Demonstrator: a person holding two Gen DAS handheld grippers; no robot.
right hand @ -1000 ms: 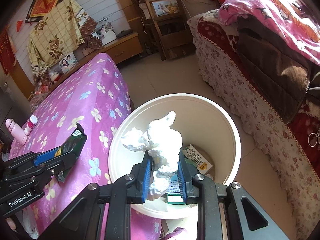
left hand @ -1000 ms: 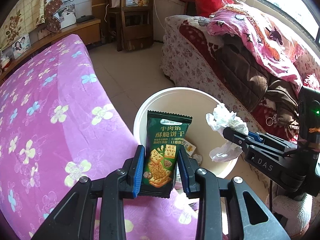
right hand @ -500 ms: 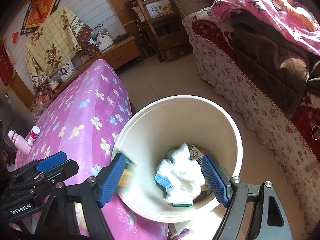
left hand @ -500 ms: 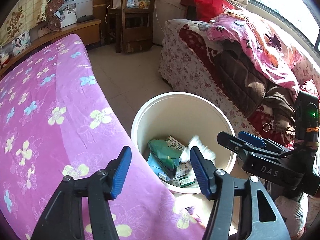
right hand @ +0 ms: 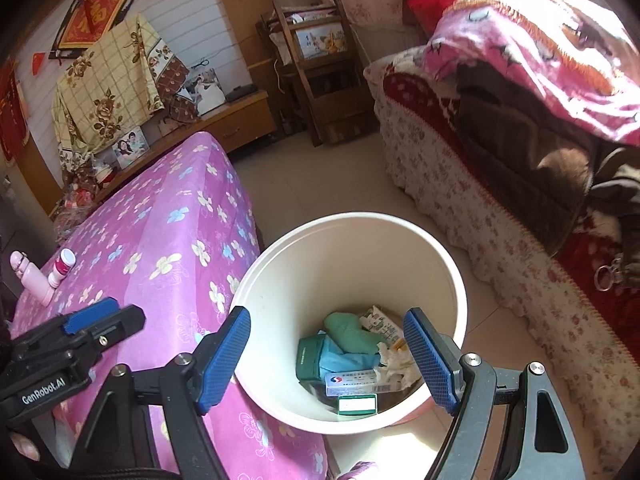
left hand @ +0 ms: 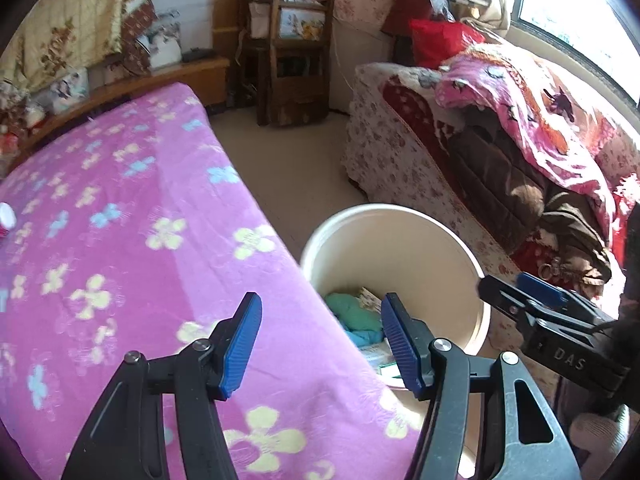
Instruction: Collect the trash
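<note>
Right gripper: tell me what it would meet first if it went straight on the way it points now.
Probably the trash in the bucket. The right gripper is open and empty, aimed down into the bucket's mouth, so the crumpled tissue and boxes come first, though depth is uncertain.

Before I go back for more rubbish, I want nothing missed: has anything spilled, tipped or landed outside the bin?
Nothing stands out. The white bin stands upright on the floor beside the pink bedspread, and the wrappers, boxes and crumpled tissue all lie inside it. No litter shows on the visible floor around it.
</note>
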